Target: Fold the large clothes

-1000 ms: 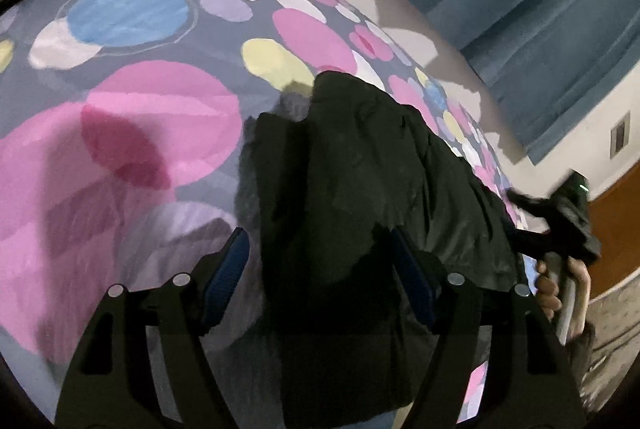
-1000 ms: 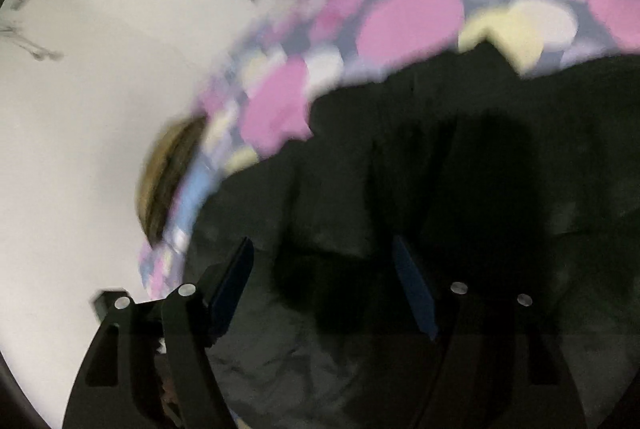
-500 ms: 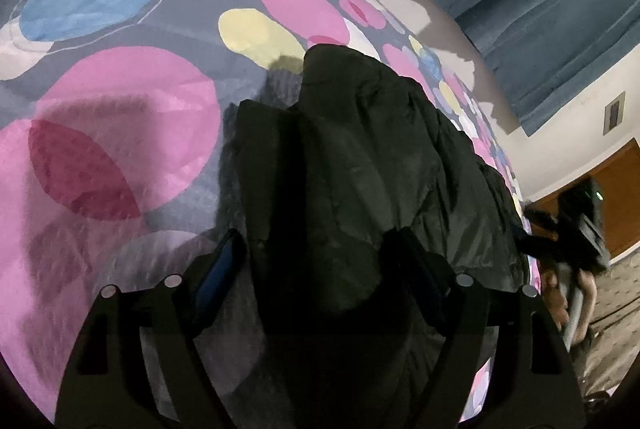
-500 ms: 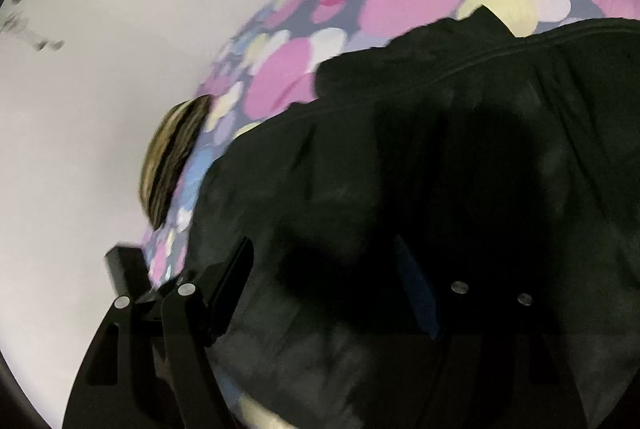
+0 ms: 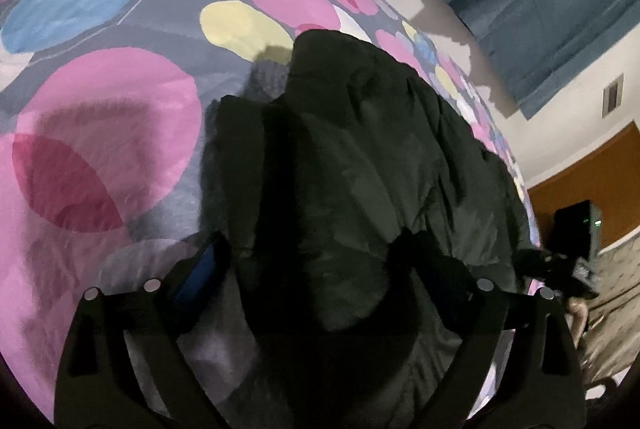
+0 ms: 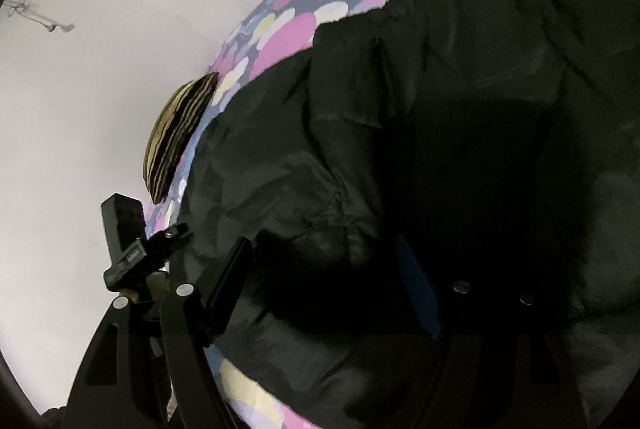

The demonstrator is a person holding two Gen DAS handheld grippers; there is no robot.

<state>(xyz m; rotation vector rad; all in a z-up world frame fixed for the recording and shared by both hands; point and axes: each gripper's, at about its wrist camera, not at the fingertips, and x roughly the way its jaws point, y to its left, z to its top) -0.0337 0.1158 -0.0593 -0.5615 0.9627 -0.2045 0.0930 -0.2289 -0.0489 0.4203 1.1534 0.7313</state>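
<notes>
1. Looking down along my left fingers [image 5: 316, 269], I see them spread wide; they have just been opening, and a dark fold of the black jacket [image 5: 360, 157] lies between them without either pad pressing on it.
2. My right fingers [image 6: 324, 285] stand well apart too, poised over the same black jacket [image 6: 460, 109]; the cloth below them is deep in shadow, and neither blue pad seems to pinch it.
3. Beneath and beyond both pairs of fingers the jacket lies crumpled on the bed, bunched into a long ridge that runs away from my left side, its padded surface creased.
4. Around the jacket spreads the bedcover [image 5: 120, 109], grey with big overlapping circles of pink, yellow, blue, lilac and white. A dark shadow falls on it just left of the jacket.
5. From the left wrist view my other gripper shows at the far right edge of the bed, low down, with part of a hand behind it.
6. Farther up the bed a cushion [image 6: 176, 137] striped in black and yellow rests at the bedcover's edge, well apart from the jacket.
7. Behind the bed rises a pale wall [image 6: 100, 69], with a small fitting high on it that I cannot make out.
8. Farthest off hangs a blue curtain [image 5: 540, 9], and below it, to the right, a brown wooden panel [image 5: 592, 181] with a small wall plate above it.
</notes>
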